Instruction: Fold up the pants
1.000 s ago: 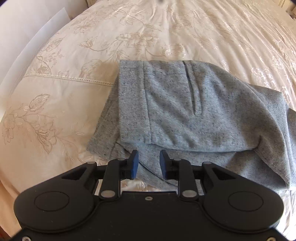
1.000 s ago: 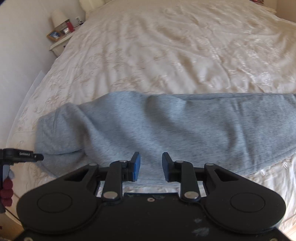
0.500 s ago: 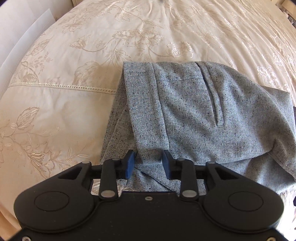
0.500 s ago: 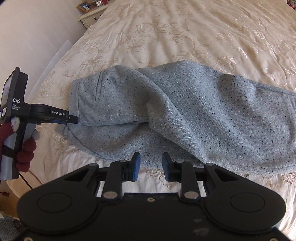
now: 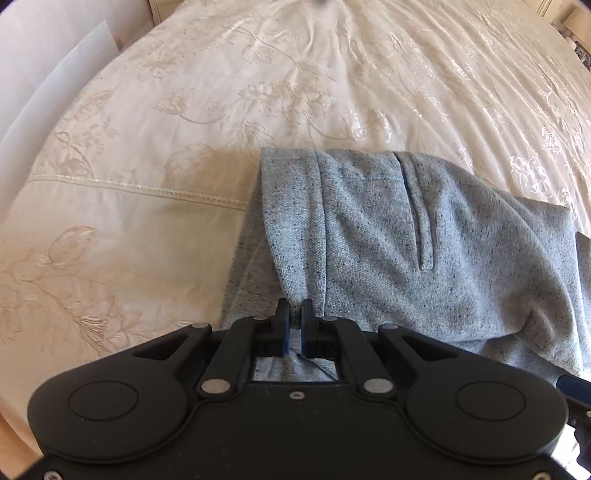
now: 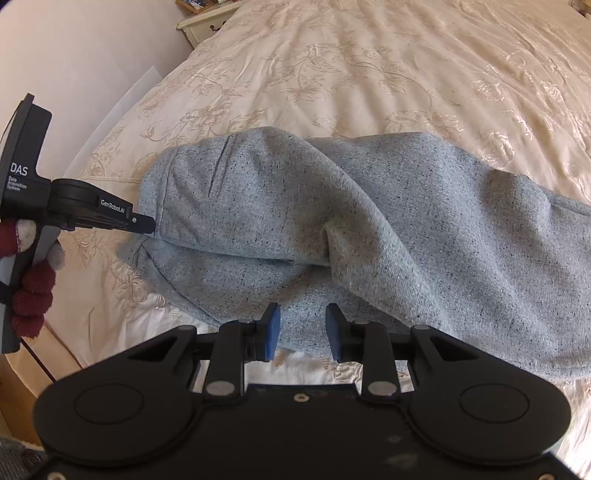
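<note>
Grey speckled pants (image 5: 406, 240) lie folded lengthwise on the cream bedspread (image 5: 258, 92), waistband end toward the left. My left gripper (image 5: 293, 314) points steeply down and is shut on the near corner of the waistband, with fabric pinched between its blue pads. In the right wrist view the same gripper (image 6: 144, 223) touches the waistband edge of the pants (image 6: 369, 229). My right gripper (image 6: 303, 321) hovers over the near edge of the lower layer. Its jaws are opening, and cloth shows in the gap between the pads without being pressed.
The embroidered bedspread (image 6: 369, 74) stretches far beyond the pants. A hand in a dark red glove (image 6: 31, 291) holds the left gripper's handle near the bed's left edge. A pale nightstand (image 6: 203, 22) stands at the far corner by the wall.
The left gripper slid onto the waistband corner and closed on it. The right gripper travelled toward the waistband end, so the pocket slit and the left gripper come into its view.
</note>
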The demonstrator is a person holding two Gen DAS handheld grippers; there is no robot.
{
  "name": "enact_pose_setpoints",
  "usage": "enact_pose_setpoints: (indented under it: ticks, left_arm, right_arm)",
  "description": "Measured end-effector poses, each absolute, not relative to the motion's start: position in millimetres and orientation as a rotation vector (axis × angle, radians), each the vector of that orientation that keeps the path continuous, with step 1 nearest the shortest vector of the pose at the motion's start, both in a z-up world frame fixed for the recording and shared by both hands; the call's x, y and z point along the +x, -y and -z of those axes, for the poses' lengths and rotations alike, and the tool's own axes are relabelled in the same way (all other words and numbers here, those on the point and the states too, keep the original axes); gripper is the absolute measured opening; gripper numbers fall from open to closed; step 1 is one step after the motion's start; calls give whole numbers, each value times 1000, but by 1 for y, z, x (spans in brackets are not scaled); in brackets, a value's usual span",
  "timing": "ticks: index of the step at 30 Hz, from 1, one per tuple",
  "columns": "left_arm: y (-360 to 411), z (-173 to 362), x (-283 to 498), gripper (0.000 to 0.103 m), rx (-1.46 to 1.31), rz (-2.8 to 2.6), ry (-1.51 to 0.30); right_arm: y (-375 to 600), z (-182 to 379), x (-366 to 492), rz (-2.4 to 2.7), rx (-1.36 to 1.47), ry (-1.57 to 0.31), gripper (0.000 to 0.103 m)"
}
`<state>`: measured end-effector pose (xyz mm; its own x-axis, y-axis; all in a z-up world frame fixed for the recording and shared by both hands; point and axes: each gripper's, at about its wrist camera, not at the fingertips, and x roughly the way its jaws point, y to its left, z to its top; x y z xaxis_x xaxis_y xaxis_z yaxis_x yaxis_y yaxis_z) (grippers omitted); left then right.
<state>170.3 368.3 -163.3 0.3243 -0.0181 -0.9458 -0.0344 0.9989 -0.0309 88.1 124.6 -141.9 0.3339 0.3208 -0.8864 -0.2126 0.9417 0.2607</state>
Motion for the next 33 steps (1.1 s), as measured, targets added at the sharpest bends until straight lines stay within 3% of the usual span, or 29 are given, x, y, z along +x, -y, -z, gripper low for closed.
enact_pose_setpoints:
  ticks: [12,24,26,28,33]
  left_arm:
    - [-410,146,187,7,-125,-28,-1261]
    - [-411,147,189,7,-160,-49,-1275]
    - [-410,147,189,7,-162,-50,-1276]
    - [-410,145,188,7,-170,-52,-1276]
    - [-410,120,171,7,-164,-32,-1250]
  right_arm:
    - [-169,144,87,-453,-70,-1117,30]
    - [-229,191,75,-555,-621,-950,31]
    - [-232,200,77,-558,-647,-950,27]
    - [-227,198,81,-572,-601,-968,9]
    - [-203,156,83,-576,-414,-1005,8]
